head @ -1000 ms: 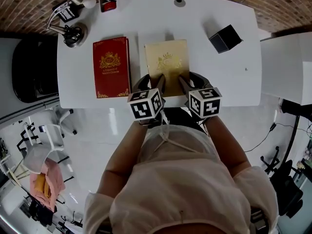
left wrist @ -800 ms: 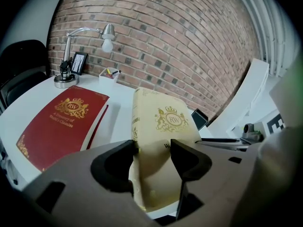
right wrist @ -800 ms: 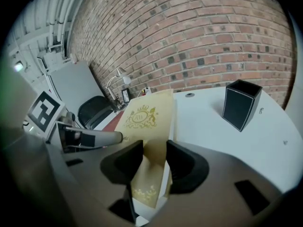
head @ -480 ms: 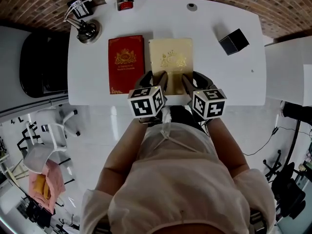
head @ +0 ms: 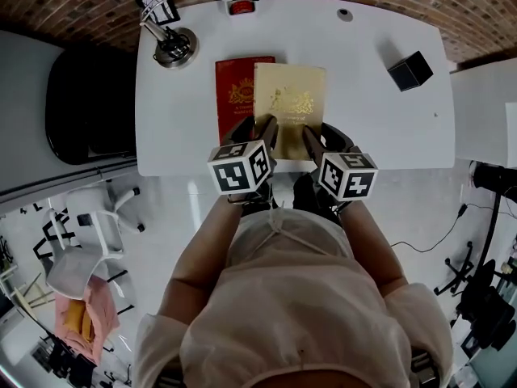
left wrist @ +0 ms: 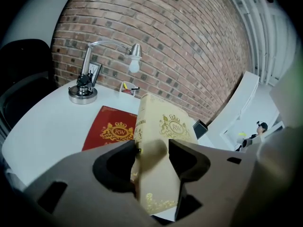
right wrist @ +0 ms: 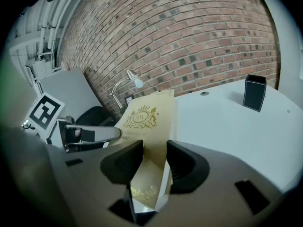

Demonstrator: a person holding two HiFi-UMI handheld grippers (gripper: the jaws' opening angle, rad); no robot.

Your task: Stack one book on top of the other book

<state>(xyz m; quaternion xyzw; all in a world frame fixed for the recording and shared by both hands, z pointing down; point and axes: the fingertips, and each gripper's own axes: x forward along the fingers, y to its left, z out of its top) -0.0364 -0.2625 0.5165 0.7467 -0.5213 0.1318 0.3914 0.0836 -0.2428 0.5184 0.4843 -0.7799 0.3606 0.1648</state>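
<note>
Both grippers hold the gold book (head: 291,95) by its near edge, above the white desk (head: 363,128). It hangs tilted, and its left edge overlaps the right side of the red book (head: 234,95), which lies flat on the desk. My left gripper (head: 257,128) grips the near left corner; its jaws have just been closing with the book between them. My right gripper (head: 323,136) is shut on the near right part. In the left gripper view the gold book (left wrist: 163,126) rises between the jaws (left wrist: 151,155), with the red book (left wrist: 109,131) behind it. The right gripper view shows the gold book (right wrist: 147,117) clamped (right wrist: 154,160).
A desk lamp (head: 174,43) and a red pen cup (head: 240,6) stand at the desk's far left. A black box (head: 409,69) sits far right. A black chair (head: 89,95) stands left of the desk. My left gripper (right wrist: 90,134) shows in the right gripper view.
The gold book has risen off the desk and moved left with both grippers. It lay beside the red book before; now it overlaps that book's right edge.
</note>
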